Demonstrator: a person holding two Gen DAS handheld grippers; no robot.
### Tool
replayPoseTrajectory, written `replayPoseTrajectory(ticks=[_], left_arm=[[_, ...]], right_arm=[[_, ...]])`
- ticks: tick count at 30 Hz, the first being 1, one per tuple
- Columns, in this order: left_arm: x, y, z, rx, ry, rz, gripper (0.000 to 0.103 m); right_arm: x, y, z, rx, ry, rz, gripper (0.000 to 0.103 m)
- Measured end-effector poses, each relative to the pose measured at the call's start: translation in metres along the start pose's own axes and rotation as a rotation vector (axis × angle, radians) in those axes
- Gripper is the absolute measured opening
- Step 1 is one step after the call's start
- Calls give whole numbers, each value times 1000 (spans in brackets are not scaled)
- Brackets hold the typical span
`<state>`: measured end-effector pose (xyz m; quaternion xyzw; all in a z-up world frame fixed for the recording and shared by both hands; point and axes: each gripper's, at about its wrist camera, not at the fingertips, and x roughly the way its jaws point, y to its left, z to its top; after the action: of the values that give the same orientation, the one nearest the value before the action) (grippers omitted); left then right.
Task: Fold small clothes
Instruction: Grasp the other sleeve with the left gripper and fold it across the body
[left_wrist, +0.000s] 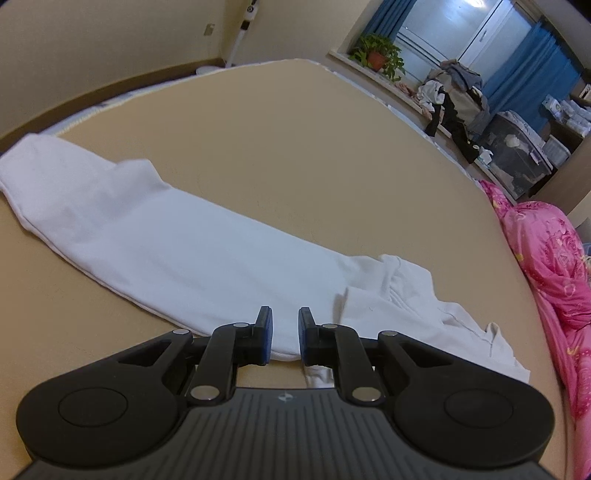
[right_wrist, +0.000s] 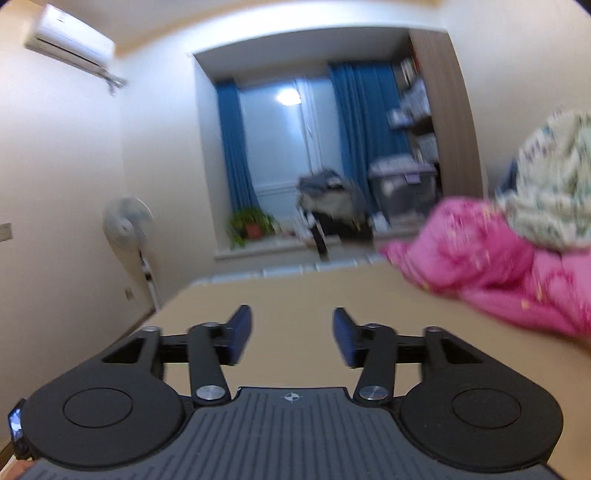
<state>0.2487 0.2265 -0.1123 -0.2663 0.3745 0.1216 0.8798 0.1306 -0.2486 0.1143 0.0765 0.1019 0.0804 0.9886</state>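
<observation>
A white garment (left_wrist: 192, 251) lies folded into a long band across the tan bed surface (left_wrist: 295, 147), running from the far left to a rumpled end at the near right. My left gripper (left_wrist: 284, 332) hovers at the garment's near edge, its blue-padded jaws a narrow gap apart with the white hem showing between them; nothing is clamped. My right gripper (right_wrist: 291, 332) is open wide and empty over bare tan surface (right_wrist: 295, 291). The garment is out of the right wrist view, which is blurred.
A pink quilt (left_wrist: 546, 251) is heaped along the right side of the bed; it also shows in the right wrist view (right_wrist: 491, 254) with a pale floral bundle (right_wrist: 554, 184) on top. Beyond the bed are a windowsill with a plant (left_wrist: 376, 55), piled clothes and storage boxes.
</observation>
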Motion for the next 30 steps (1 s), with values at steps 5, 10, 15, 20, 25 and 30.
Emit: replayPoseTrajectory(ticks=[5,10,15,20,25,30], left_arm=[[-6,20,15,-8,-37,87,20],[-9,76,38,-173,-60,188,28],[-9,140,64,-365,-88,309,42],[-9,182,75,-502,-123,422,42],[6,190,77,-537,-97,431,3],[-12,107,85,-207,-262,488,3]], right_arm=[[5,-28,-34,-17,71,-40,57],[48,-69,-103,13,246,-126,53],[89,-89,-154,45,374,-130,52],[120,-90,-216,128,518,-169,44],[143,-72,-225,81,524,-104,36],[156,-66,-230,85,555,-75,36]])
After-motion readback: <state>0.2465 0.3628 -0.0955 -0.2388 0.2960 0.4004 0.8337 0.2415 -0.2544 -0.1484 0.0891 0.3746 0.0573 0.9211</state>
